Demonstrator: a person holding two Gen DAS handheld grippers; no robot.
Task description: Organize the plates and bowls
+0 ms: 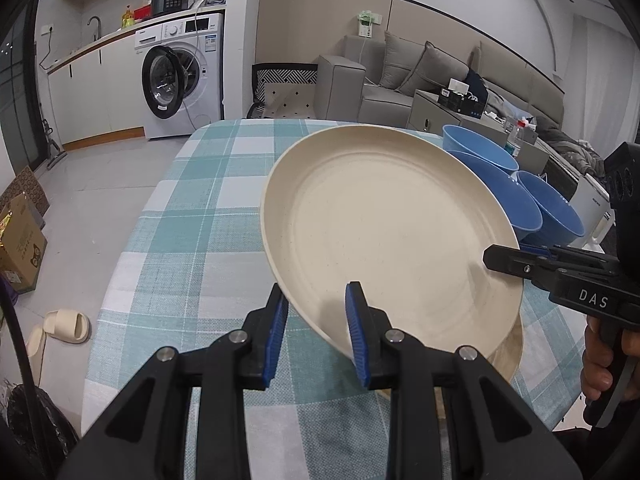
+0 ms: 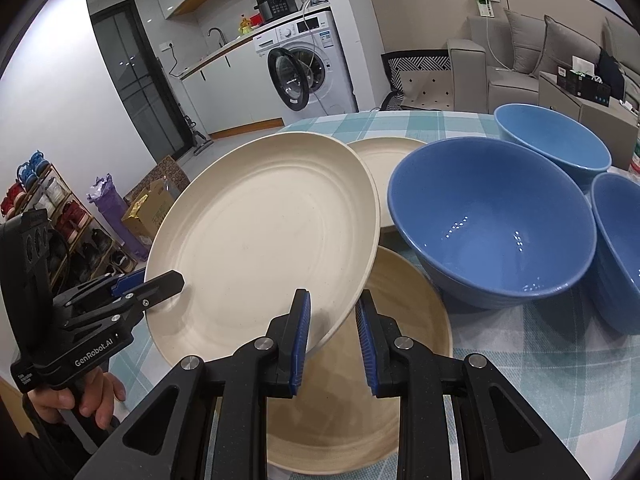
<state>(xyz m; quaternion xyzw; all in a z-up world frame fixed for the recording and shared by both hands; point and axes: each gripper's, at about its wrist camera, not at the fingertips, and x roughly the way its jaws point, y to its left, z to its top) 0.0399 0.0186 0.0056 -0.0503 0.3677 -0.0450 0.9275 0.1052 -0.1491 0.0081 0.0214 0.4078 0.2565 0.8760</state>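
Plate (image 2: 260, 236), cream, matte and ringed, hangs tilted above a tan plate (image 2: 400, 320), both grippers clenched on its rim: left (image 1: 316, 332), right (image 2: 332, 336). Uneven pulls could twist the thin rim free; a drop might knock the glossy blue bowls (image 2: 496, 224) just beside on the checked cloth (image 1: 192, 200).

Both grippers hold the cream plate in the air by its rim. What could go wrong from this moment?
1. The round cream plate is tilted and pinched only at its rim by the left gripper and right gripper; uneven pulling could let it slip.
2. Its edge is close to the large blue bowl; it might knock it.
3. If dropped, it would land on the tan plate beneath.
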